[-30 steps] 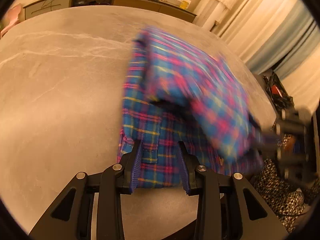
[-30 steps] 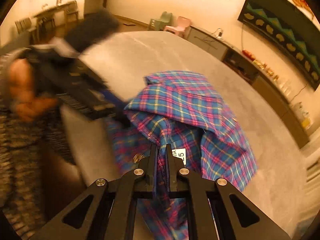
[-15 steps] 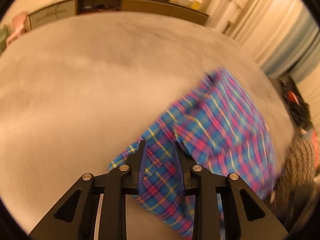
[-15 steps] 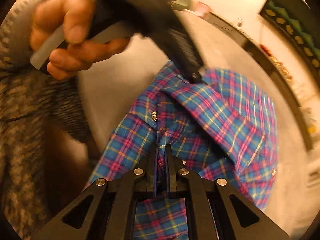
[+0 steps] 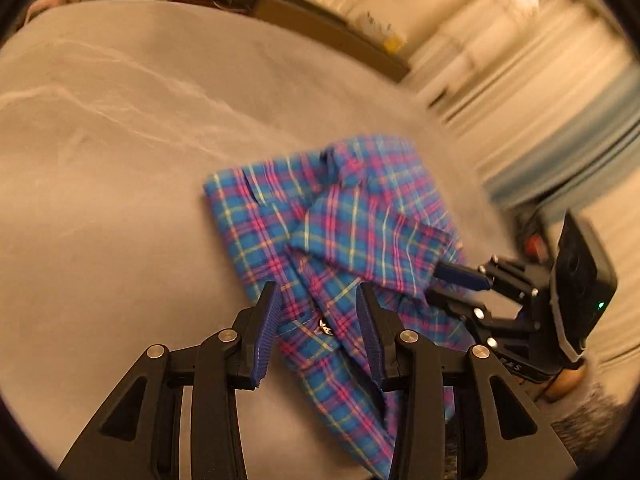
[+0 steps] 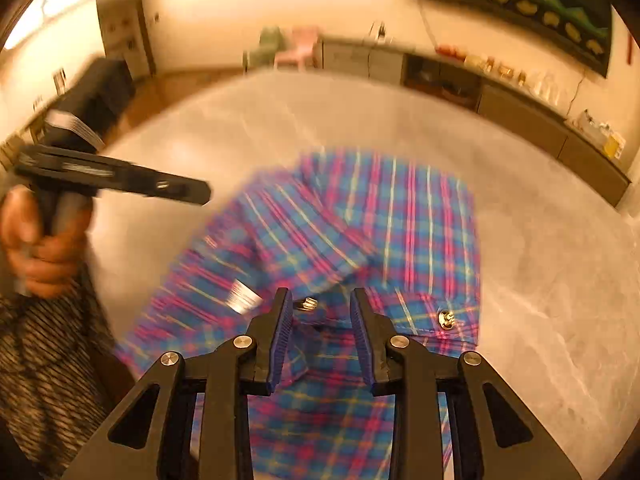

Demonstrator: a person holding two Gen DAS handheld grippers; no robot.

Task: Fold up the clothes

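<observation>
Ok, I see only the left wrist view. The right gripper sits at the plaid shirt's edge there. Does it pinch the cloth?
Observer: No. In its own view the right gripper has its jaws opening; the plaid shirt lies under the gap, and the pads do not press on it.
Operator: Is any tag showing on the shirt?
Observer: Yes, a white label lies on the cloth just left of that gripper's fingers. Its print is too blurred to read.
</observation>
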